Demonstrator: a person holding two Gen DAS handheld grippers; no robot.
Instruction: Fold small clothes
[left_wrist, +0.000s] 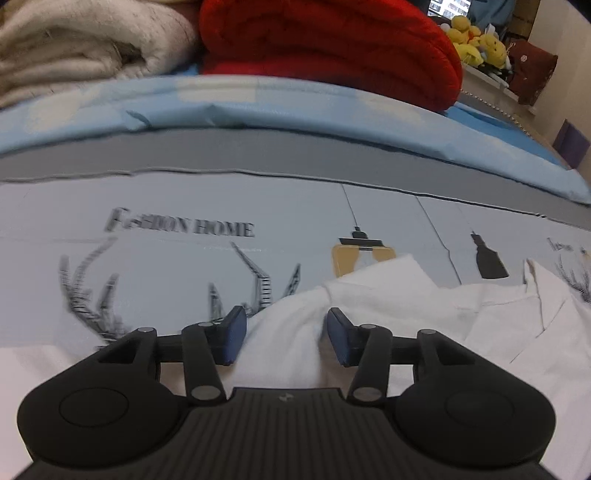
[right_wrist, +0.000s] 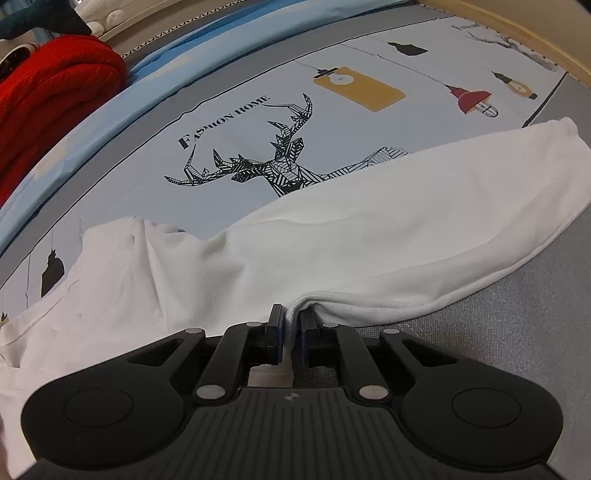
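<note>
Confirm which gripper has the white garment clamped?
The right gripper: fingers shut on the white garment edge. The left gripper is open.

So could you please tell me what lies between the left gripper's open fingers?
In the left wrist view, a raised fold of the white garment lies between the left gripper fingers, not yet pinched.

"FASHION HOME" reads in dark capitals on the printed bed sheet (right_wrist: 229, 122), just above the deer antlers; the left wrist view shows the same words, blurred.
</note>
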